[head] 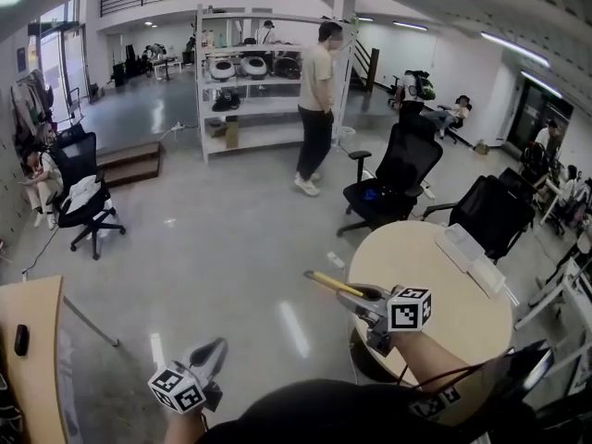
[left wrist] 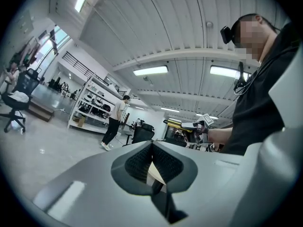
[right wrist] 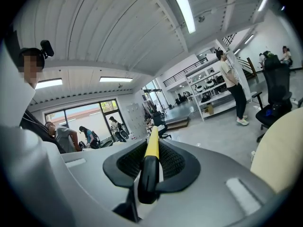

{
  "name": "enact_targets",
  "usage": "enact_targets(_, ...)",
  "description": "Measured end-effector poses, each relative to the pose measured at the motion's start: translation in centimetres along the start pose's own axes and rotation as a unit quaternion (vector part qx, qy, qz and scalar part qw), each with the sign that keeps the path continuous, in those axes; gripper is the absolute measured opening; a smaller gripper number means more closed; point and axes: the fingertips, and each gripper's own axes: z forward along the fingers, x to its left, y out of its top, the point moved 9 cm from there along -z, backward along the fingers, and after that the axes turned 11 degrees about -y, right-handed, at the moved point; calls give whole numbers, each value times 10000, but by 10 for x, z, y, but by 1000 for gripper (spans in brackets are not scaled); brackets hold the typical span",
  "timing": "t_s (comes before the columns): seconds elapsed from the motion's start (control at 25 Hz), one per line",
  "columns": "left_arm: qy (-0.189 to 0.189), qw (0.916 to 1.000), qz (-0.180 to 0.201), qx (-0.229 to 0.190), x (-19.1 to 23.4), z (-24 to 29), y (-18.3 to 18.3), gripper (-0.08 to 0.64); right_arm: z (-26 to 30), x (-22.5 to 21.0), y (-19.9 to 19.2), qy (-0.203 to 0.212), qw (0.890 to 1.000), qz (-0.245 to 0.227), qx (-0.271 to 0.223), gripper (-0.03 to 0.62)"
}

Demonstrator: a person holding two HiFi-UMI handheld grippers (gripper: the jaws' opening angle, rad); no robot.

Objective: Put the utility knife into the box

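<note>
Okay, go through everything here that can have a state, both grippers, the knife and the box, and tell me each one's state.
right gripper: shut on the utility knife.
utility knife: held in the air, yellow end sticking out past the jaws, not yet in the box.
left gripper: shut, empty.
white box: lying on the round table, untouched; open or closed cannot be told.

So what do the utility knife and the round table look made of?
The utility knife, held in the right gripper: yellow and black body with a smooth, slightly glossy surface, probably moulded plastic; no metal shows. The round table: pale beige top, flat and matte, likely laminate or light wood veneer; no grain is visible.
</note>
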Motion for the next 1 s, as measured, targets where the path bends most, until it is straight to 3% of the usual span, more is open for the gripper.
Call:
enact_targets(0.28, -113, 9998, -134, 98, 14, 33, -12, 0, 8, -36, 10, -58, 9999, 117, -3, 89)
enact_targets(0.52, -279, 9988, -127, 387, 8, 105, -15, 0, -11, -93, 25, -72, 9996, 204, -207, 89)
enact_targets(0.8, -777, 9935, -27, 827, -40, 301, -26, 0, -87, -228, 51, 27, 9976, 374, -586, 89)
enact_targets(1.0, -616, 9952, -183, 734, -103, 457, -48, 0, -148, -350, 70, 304, 9968, 433, -596, 89)
